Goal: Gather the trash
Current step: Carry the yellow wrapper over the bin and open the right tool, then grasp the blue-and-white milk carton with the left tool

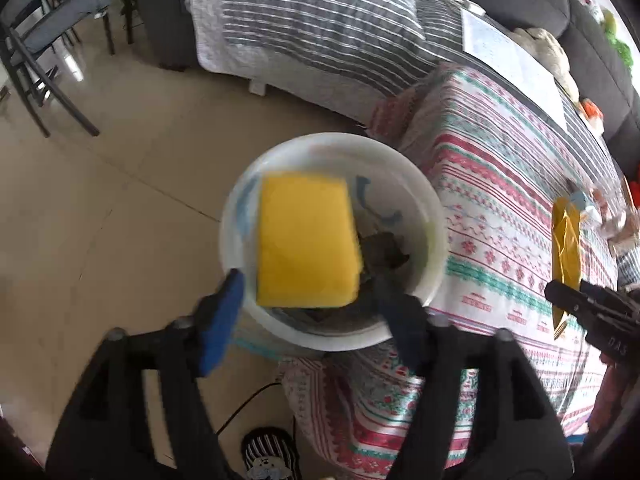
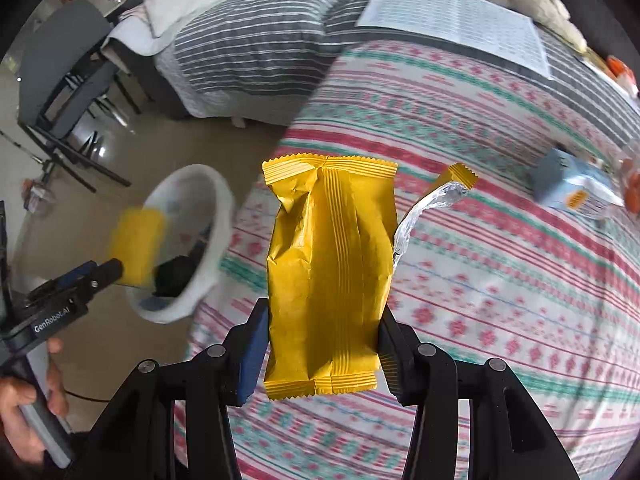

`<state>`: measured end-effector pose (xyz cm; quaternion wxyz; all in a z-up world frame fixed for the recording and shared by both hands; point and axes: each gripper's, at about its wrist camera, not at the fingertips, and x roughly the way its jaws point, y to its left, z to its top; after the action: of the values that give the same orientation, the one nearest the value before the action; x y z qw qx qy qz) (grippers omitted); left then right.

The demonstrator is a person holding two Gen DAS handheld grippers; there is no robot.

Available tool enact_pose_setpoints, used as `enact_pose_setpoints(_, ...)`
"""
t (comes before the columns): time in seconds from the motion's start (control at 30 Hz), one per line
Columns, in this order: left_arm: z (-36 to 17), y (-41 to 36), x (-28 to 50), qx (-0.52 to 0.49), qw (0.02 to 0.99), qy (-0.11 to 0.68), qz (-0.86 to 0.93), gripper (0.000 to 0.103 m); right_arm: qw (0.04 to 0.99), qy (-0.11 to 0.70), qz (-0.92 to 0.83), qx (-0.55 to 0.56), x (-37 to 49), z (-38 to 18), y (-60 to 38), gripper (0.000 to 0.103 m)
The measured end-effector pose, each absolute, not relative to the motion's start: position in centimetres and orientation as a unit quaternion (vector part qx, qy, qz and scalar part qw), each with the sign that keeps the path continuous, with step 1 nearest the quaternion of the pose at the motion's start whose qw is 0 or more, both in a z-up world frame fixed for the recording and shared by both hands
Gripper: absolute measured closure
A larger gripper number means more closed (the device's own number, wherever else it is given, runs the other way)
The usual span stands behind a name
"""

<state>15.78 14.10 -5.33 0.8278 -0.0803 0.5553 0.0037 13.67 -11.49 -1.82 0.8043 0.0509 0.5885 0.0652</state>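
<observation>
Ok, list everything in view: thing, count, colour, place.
sponge: 1, yellow, over the bin mouth, between the left gripper's open jaws, no pad pressing on it
bin: 1, white, on the floor by the table, dark trash inside
wrapper: 1, yellow, clamped in the right gripper
torn strip: 1, yellow and silver, on the tablecloth
carton: 1, blue, on the table's right
tablecloth: 1, red-green pattern, over the table
paper sheet: 1, white, far table edge
chair: 1, dark, far left
left gripper: black, blue pads
right gripper: black, blue pads
hand: 1, holding the left gripper's handle
</observation>
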Motion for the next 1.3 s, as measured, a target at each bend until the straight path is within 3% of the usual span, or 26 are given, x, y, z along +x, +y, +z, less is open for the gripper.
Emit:
enact_pose_setpoints(0.4,-4.8,18.4,14.8,-0.036,0.825,0.558,0.076,0.012,0.803,0.583,0.115,0.052,16.8,-3.2,-4.5,0.05)
enact_pose_setpoints(0.67,-5.5,21.1,14.5,-0.048,0.814,0.571,0.094,0.01,0.806,0.566,0.146,0.09,19.3,-4.1,-1.0,0.049)
enact_pose_setpoints(0.83,-5.7,21.7,14.5,-0.043,0.817,0.566,0.099,0.003,0.805,0.552,0.173,0.129,20.2,-4.8,-0.3,0.028)
enact_pose_setpoints(1.3,-4.6,18.4,14.8,-0.027,0.826,0.559,0.072,0.002,0.836,0.529,0.095,0.111,16.9,-1.1,-7.1,0.028)
